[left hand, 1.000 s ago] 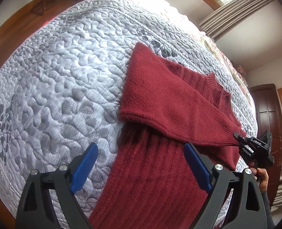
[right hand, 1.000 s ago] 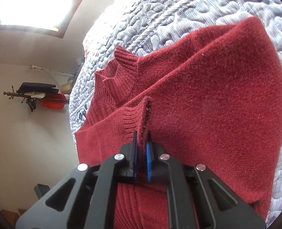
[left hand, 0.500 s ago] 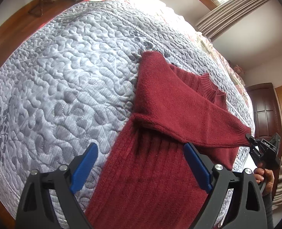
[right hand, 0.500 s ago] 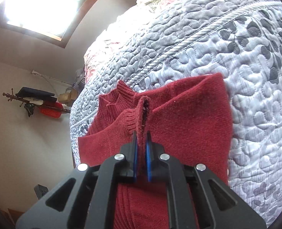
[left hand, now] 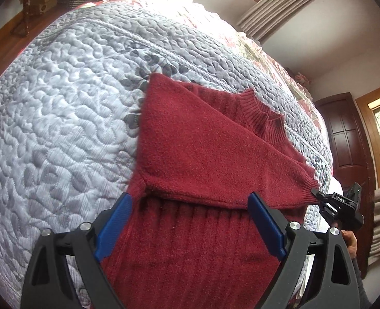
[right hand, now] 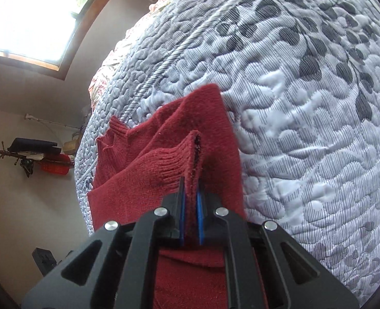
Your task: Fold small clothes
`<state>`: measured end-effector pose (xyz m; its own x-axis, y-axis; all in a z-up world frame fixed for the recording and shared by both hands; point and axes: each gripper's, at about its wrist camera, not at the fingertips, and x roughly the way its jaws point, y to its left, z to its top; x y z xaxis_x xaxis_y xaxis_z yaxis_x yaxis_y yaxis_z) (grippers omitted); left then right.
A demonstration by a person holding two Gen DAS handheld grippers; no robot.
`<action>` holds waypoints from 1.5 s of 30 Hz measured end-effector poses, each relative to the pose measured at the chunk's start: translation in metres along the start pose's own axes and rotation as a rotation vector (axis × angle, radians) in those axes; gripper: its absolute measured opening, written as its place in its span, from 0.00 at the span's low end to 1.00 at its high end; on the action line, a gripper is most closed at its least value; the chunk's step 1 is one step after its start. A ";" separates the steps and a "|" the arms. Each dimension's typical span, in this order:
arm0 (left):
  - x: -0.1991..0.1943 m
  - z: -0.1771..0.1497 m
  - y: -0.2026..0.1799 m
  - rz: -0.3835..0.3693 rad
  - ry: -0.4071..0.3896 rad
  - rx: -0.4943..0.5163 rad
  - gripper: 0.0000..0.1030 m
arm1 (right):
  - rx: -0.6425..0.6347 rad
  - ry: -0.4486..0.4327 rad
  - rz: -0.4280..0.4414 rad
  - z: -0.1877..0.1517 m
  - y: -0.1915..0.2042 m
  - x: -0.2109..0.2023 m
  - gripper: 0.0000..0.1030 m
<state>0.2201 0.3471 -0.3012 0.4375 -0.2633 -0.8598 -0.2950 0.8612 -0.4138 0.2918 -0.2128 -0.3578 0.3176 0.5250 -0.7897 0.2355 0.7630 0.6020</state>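
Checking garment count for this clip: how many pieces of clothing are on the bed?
1: a red sweater lying on the grey quilt, its sleeve cuff pinched in the right gripper. Anything beyond the frame edges is unseen.

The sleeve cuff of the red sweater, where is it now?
The cuff is clamped in the right gripper, pulled across the sweater body; in the left wrist view it sits far right, below the collar.

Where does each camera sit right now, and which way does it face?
Left wrist: on the open left tool, above the sweater, facing across the quilt toward the right tool and the hand holding it.
Right wrist: on the right tool, shut on the sleeve cuff, facing along the sleeve toward the collar.
Shared: sweater, quilt, right tool, cuff.
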 end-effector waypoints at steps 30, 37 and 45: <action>0.079 0.089 -0.012 0.042 -0.002 0.102 0.89 | -0.126 0.075 0.035 0.031 0.018 0.022 0.14; 0.087 0.083 -0.009 0.101 0.031 0.162 0.89 | -0.028 0.029 0.112 0.028 -0.011 -0.008 0.17; 0.080 0.026 0.000 0.040 0.094 0.141 0.88 | -0.038 0.127 0.036 -0.001 -0.033 0.015 0.00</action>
<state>0.2769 0.3373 -0.3629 0.3444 -0.2616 -0.9017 -0.1858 0.9224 -0.3386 0.2876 -0.2293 -0.3900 0.2057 0.5937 -0.7780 0.1900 0.7556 0.6268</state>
